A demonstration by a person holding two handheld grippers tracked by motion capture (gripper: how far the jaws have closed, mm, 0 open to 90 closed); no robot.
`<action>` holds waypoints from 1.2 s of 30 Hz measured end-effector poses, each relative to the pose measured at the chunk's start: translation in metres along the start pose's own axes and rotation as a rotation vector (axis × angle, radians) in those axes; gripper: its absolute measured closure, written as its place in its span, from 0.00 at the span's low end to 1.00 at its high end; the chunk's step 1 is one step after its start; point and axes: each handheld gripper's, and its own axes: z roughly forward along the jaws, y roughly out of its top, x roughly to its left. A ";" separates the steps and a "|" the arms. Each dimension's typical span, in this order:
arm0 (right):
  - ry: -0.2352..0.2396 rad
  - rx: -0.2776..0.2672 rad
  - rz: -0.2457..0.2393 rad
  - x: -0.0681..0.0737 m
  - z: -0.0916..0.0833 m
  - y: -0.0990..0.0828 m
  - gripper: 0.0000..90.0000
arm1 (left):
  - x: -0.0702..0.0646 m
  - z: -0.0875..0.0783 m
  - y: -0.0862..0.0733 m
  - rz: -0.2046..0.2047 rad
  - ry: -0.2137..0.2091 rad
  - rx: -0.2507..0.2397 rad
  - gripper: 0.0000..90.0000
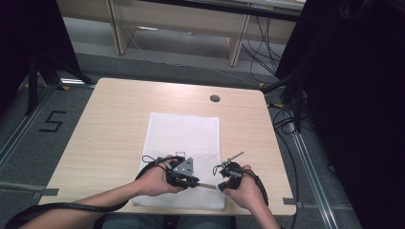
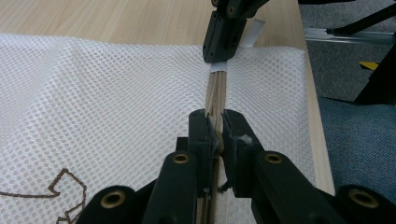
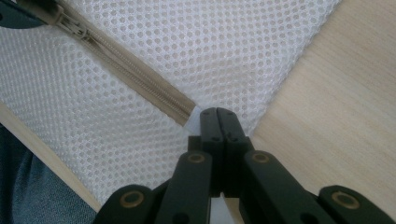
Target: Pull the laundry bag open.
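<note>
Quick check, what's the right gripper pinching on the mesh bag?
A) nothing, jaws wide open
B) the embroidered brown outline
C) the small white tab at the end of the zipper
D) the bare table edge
C: in the right gripper view the right gripper is shut on the white tab where the tan zipper ends on the mesh bag.

White open-weave mesh bag, tan woven zip, matt pale wood table
</note>
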 end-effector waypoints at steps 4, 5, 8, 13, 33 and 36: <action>-0.010 -0.002 -0.028 -0.001 0.000 0.001 1.00 | 0.001 -0.003 -0.001 -0.004 0.004 -0.007 0.91; -0.010 -0.004 -0.028 -0.001 0.000 0.001 1.00 | 0.001 -0.003 -0.002 -0.008 0.000 -0.009 0.91; -0.011 -0.007 -0.031 -0.002 0.000 0.000 1.00 | 0.001 -0.003 -0.002 -0.005 -0.002 -0.005 0.91; -0.010 -0.006 -0.027 -0.002 0.000 0.000 1.00 | 0.001 -0.004 -0.002 -0.002 0.000 -0.009 0.91; 0.000 0.000 0.000 0.000 0.000 0.000 1.00 | 0.001 -0.007 -0.005 -0.011 -0.002 -0.007 0.91; -0.007 -0.011 -0.026 -0.002 0.001 0.000 1.00 | 0.001 -0.008 -0.006 -0.006 0.007 -0.005 0.91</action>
